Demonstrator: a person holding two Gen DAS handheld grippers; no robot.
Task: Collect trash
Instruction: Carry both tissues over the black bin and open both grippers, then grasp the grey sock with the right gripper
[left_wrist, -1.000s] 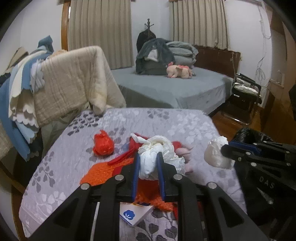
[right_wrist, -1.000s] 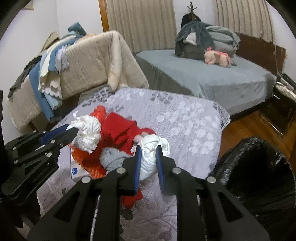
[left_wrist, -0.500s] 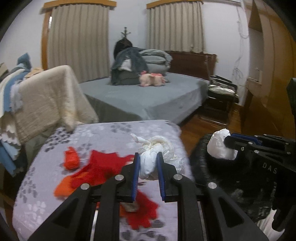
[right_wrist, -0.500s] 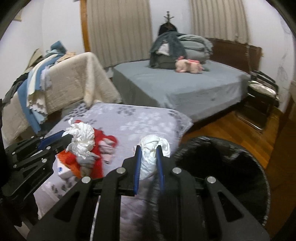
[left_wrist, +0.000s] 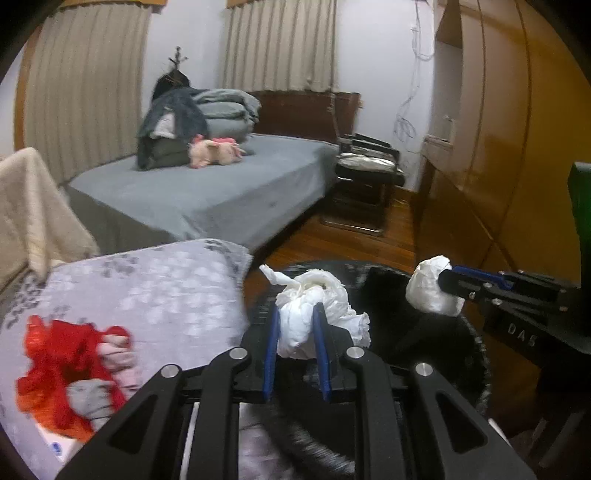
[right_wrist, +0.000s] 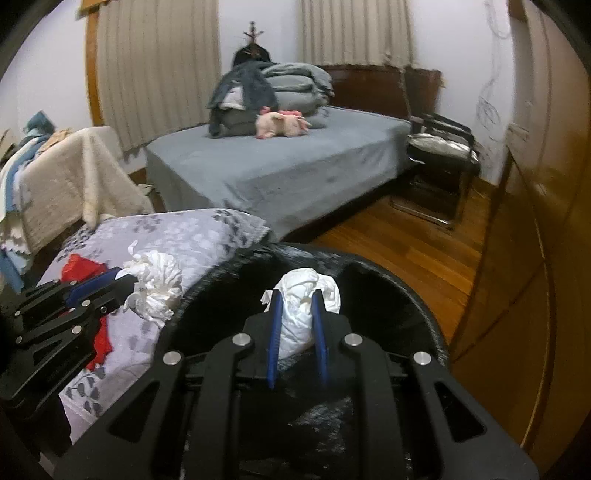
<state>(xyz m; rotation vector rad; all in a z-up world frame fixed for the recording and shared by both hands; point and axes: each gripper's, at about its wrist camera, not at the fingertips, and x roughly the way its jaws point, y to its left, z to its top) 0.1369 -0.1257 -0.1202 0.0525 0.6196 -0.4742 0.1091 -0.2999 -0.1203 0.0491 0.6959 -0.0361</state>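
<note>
From the left wrist, we saw our left claw (left_wrist: 295, 325) clamped on a tissue wad (left_wrist: 314, 314) above the black bin's (left_wrist: 476, 354) rim. From the right wrist, our right claw (right_wrist: 297, 314) pinched a second wad (right_wrist: 306, 314) over the bin's (right_wrist: 424, 317) mouth, beside the bed (right_wrist: 177, 236).

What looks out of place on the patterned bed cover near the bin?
A red garment heap lies crumpled on the floral bed cover with a small white box half under it. Otherwise both grippers carry tissue wads over the black bin; nothing spilled.
</note>
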